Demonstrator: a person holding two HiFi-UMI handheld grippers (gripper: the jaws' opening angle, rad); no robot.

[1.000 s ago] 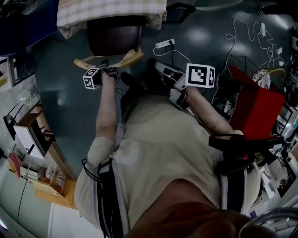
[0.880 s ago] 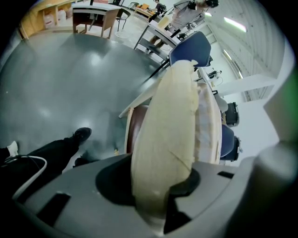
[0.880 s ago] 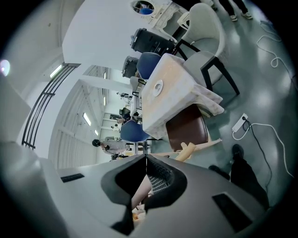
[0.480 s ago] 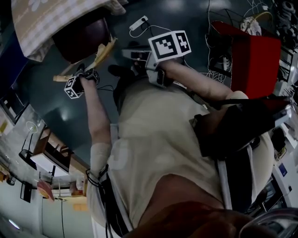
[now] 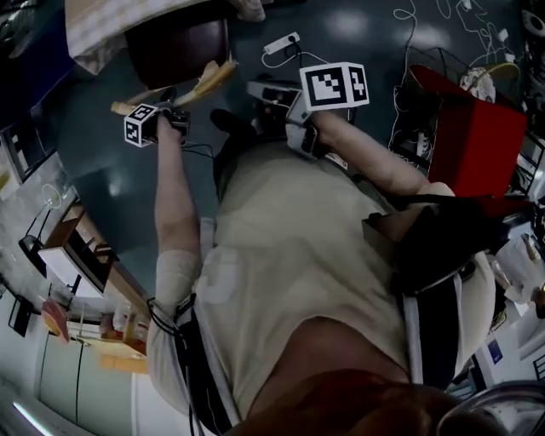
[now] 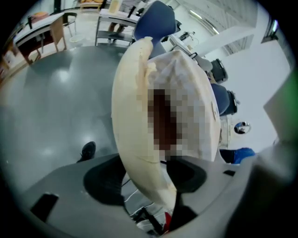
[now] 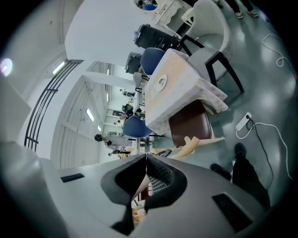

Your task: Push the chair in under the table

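Wooden shelves (image 5: 81,264) stand at the far left on the dark, glossy floor (image 5: 102,179) of a large workroom. The table (image 5: 98,25), under a checked cloth, is at the upper left. The chair (image 5: 179,47) faces it, with its dark brown seat partly under the cloth's edge and its back toward the person. The long axis of the pale wooden backrest (image 5: 207,81) slants from lower left to upper right in the head view. The left gripper (image 6: 146,179) has just been opening, and its 2 jaws stand wide with the backrest between them. A white power strip (image 5: 281,43) lies on the floor beyond the chair. The right gripper (image 7: 145,160) is closed on nothing and held apart from the chair. At the right sits 1 red box (image 5: 477,145); its contents cannot be made out.
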